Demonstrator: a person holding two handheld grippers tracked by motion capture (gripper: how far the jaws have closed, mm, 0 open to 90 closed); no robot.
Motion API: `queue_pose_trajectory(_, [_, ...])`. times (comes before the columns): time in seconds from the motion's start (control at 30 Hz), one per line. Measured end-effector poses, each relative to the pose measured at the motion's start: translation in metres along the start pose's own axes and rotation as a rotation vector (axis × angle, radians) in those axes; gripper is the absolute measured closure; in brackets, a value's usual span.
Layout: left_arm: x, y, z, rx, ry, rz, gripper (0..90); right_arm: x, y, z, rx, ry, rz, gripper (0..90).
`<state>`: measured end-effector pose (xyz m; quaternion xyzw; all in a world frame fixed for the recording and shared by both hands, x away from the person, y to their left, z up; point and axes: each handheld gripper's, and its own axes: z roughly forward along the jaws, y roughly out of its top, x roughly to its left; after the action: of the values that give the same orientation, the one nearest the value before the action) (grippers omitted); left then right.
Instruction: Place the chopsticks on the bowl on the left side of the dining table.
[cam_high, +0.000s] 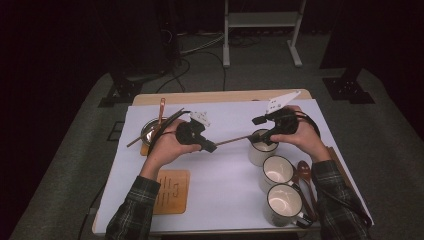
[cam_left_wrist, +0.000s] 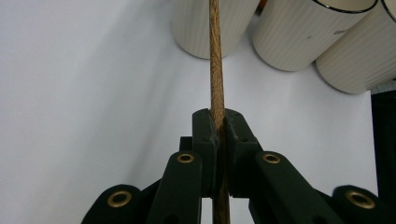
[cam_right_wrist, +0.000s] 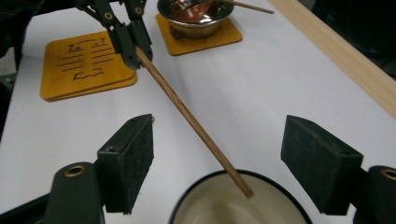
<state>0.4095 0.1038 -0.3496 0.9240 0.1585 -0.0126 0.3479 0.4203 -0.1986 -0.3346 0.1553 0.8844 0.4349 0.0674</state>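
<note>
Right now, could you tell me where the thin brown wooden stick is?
The stick spans table centre in the high view, clamped in the left gripper, its tip in the nearest cream mug.

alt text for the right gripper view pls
A thin wooden stick slants between the right gripper's wide-open black jaws, its lower end over the rim of a cream mug. The left gripper clamps its far end, near two wooden coasters and a metal bowl.

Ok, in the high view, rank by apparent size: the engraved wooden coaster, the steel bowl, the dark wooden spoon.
1. Engraved wooden coaster, largest.
2. Steel bowl, though partly hidden.
3. Dark wooden spoon, smallest.
</note>
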Motion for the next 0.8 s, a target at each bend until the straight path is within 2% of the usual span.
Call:
queue_pose_trajectory(0.3, [0.006,-0.006,-0.009,-0.004,0.039,-0.023,84.1,-0.007,-0.009,-0.017,-0.039,-0.063,0.041,23.4])
queue_pose_trajectory(0.43, [0.010,-0.010,-0.012,-0.008,0.042,-0.040,84.1,-0.011,-0.015,-0.023,-0.049,-0.089,0.058,22.8])
queue_pose_trajectory(0.8, [0.020,-0.019,-0.024,-0.010,0.082,-0.068,84.1,-0.027,-0.034,-0.041,-0.080,-0.198,0.128,21.9])
